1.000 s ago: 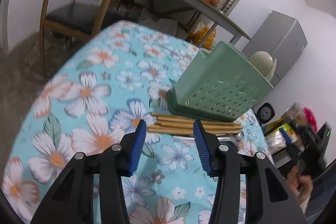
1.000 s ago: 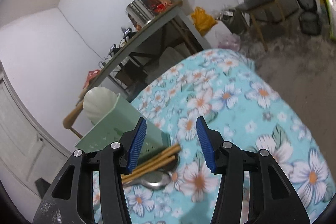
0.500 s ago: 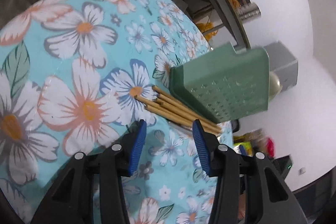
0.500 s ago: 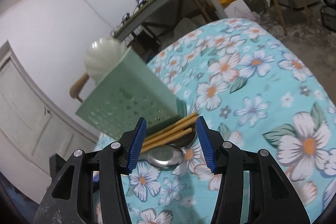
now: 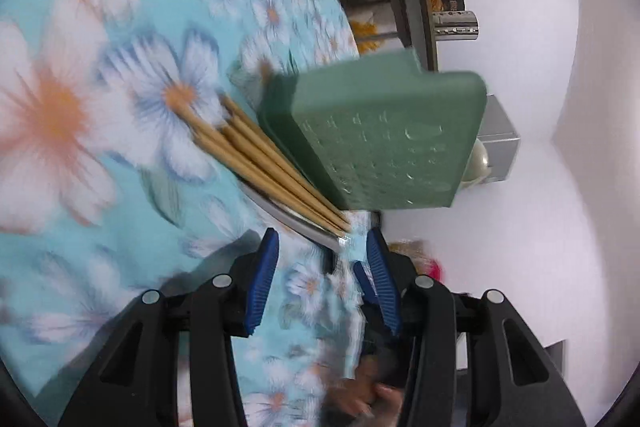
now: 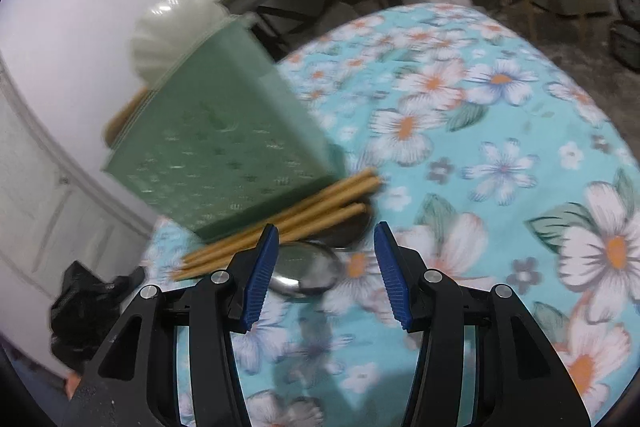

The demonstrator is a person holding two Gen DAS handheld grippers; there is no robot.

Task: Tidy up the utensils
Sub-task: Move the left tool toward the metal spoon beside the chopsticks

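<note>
Blue-padded tongs [image 5: 320, 279] [image 6: 326, 267] — both parted, empty — angle toward chopsticks [image 6: 288, 223].

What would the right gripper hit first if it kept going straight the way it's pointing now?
Most likely the metal spoon lying just ahead of the right gripper, with the bundle of chopsticks right behind it. Depth is hard to judge in this blurred view.

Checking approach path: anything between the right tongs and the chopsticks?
Nothing visible blocks it. The right tongs stand open just short of the chopsticks, which lie on a metal spoon against the green holder.
</note>
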